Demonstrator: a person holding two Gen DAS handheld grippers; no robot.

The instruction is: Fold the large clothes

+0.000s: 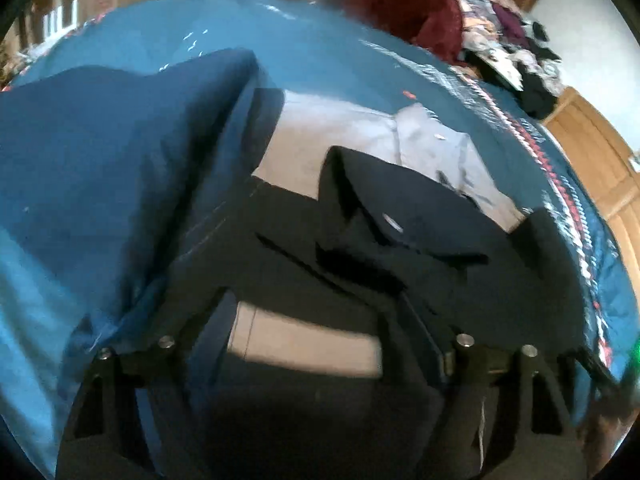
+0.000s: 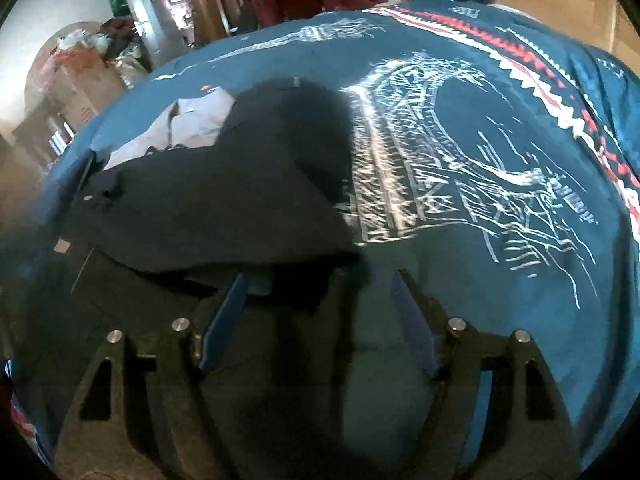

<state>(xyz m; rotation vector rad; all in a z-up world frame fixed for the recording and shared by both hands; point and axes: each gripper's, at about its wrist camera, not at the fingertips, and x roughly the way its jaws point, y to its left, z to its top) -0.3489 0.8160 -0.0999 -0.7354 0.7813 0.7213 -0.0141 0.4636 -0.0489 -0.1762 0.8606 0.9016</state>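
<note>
A dark navy shirt [image 1: 416,236] with a collar lies on the blue bedspread [image 1: 320,52], partly over a light grey shirt [image 1: 360,132]. A blue cloth [image 1: 120,160] is bunched at the left. My left gripper [image 1: 316,304] is open, low over the dark shirt, its fingers wide apart. In the right wrist view the dark shirt [image 2: 224,192] lies left of centre with the grey shirt [image 2: 188,120] behind it. My right gripper [image 2: 320,280] is open at the dark shirt's near right edge, its left finger [image 2: 224,312] under or against the cloth.
The bedspread [image 2: 460,160] carries a white line drawing and a red and white zigzag border. A heap of clothes [image 1: 500,40], dark red and patterned, lies at the bed's far end. Wooden furniture [image 1: 592,152] stands at the right. Cardboard boxes [image 2: 80,80] stand beyond the bed.
</note>
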